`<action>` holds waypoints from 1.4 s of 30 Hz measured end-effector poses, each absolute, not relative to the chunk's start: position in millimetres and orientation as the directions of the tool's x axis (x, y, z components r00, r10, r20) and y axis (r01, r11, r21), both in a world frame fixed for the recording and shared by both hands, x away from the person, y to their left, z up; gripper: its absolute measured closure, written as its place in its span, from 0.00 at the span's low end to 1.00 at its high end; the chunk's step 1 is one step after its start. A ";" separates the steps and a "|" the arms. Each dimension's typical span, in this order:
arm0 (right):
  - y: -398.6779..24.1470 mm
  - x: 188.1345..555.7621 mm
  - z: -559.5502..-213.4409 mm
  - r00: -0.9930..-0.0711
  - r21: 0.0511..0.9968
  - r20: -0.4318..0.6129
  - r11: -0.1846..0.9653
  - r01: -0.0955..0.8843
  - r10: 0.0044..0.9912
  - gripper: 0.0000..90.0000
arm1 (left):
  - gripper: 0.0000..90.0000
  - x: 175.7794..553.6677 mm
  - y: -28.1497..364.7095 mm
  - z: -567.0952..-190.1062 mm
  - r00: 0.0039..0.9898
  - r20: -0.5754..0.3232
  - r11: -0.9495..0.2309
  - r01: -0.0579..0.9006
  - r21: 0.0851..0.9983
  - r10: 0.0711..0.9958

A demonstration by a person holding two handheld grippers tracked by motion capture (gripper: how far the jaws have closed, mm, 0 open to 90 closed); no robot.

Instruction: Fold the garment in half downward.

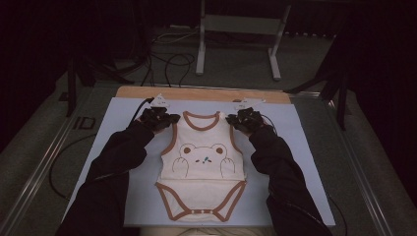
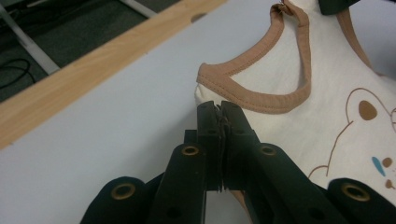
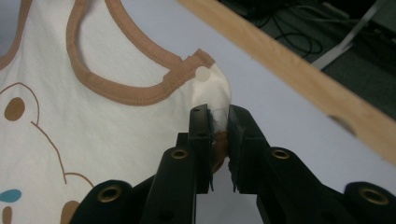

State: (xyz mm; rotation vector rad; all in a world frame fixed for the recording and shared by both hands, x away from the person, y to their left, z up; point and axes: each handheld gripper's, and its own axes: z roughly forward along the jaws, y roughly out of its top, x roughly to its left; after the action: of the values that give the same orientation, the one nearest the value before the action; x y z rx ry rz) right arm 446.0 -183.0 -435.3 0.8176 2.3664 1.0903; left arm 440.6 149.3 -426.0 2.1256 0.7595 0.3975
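Observation:
A cream baby bodysuit (image 1: 201,167) with brown trim and a bear print lies flat on the pale blue mat (image 1: 118,132), neck toward the far edge. My left gripper (image 1: 167,119) is shut on its left shoulder. In the left gripper view the jaws pinch the bodysuit (image 2: 289,121) at the shoulder corner, gripper (image 2: 220,108). My right gripper (image 1: 235,119) is shut on the right shoulder. The right gripper view shows cream fabric of the bodysuit (image 3: 93,135) squeezed between the jaws, gripper (image 3: 218,112), beside a white snap (image 3: 201,73).
The mat lies on a wooden table whose far edge (image 1: 201,93) runs just beyond the grippers. Behind it stand a white metal frame (image 1: 238,29) and loose cables (image 1: 172,64) on the grey floor. Black sleeves (image 1: 113,172) cover both forearms.

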 end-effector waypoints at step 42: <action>-183.7 400.7 -410.5 -0.755 0.831 -0.175 0.506 0.231 0.631 0.90 | 0.99 399.1 151.9 -405.7 0.796 0.054 -0.455 0.288 0.843 0.603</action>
State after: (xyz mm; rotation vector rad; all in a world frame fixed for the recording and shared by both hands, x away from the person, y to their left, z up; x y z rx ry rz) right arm 400.7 -183.7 -410.5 0.7077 2.2904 1.1641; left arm 399.1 151.9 -405.7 2.0649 0.6598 0.4346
